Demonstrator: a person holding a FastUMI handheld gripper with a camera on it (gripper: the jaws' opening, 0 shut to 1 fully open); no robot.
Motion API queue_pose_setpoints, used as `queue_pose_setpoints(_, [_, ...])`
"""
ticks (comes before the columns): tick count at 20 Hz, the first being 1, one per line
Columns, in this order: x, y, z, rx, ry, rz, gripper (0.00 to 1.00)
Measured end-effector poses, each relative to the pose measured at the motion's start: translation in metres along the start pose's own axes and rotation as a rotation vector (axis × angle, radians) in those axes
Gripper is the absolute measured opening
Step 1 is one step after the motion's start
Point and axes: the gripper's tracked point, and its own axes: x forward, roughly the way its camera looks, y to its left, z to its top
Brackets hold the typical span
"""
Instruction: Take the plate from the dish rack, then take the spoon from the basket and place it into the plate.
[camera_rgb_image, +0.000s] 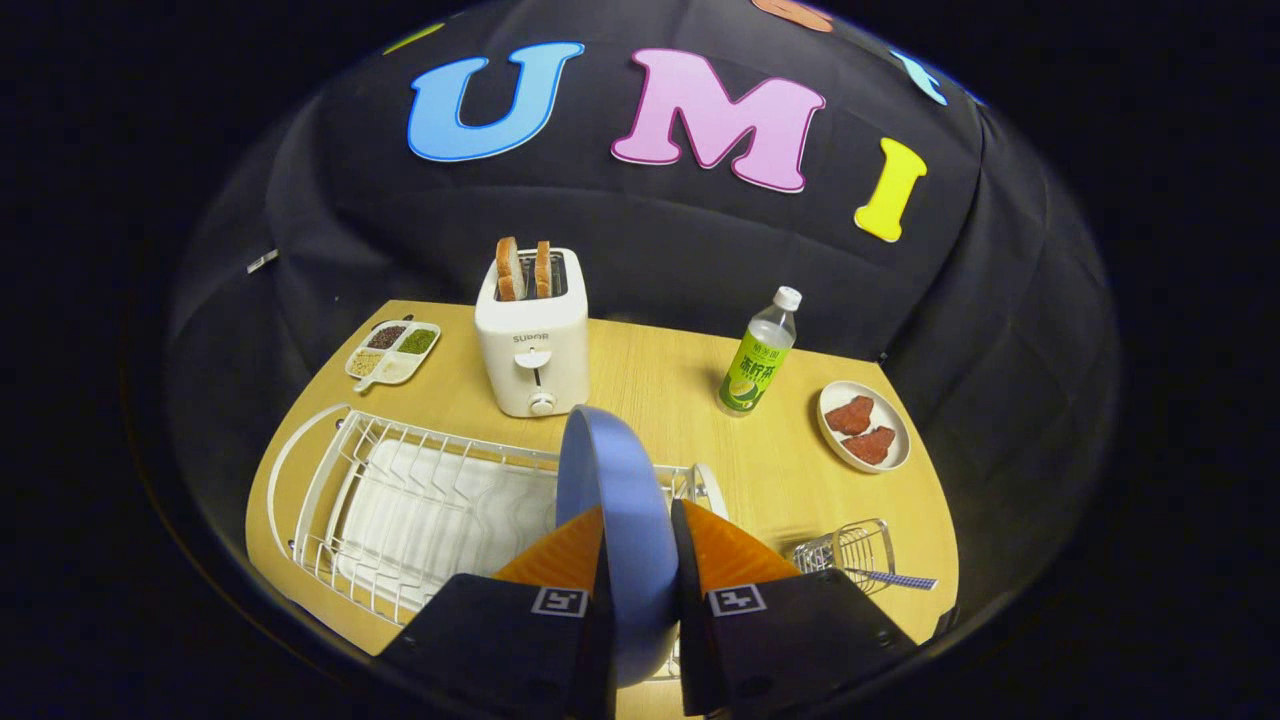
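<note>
One plate, one spoon, two toast slices, one bottle.

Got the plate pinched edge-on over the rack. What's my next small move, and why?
Probably carry the blue plate, which the gripper clamps on edge above the dish rack, onto bare table by the bottle; the spoon waits in its basket.

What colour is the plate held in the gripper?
Blue; the plate shows best in the gripper view.
</note>
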Motion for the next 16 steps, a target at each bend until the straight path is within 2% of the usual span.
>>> queue_pose_setpoints(1, [0.0, -0.007, 0.003, -0.02, -0.026, -0.026, 0.28])
queue_pose_setpoints(3, [-0.004, -0.008, -0.001, -0.037, -0.03, -0.023, 0.27])
queue_pose_setpoints(7, [-0.004, -0.018, -0.007, 0.045, -0.008, 0.012, 0.26])
queue_pose_setpoints(11, [-0.008, -0.042, -0.011, 0.101, -0.009, 0.006, 0.26])
queue_pose_setpoints(16, [-0.032, -0.062, -0.006, 0.174, -0.036, 0.06, 0.26])
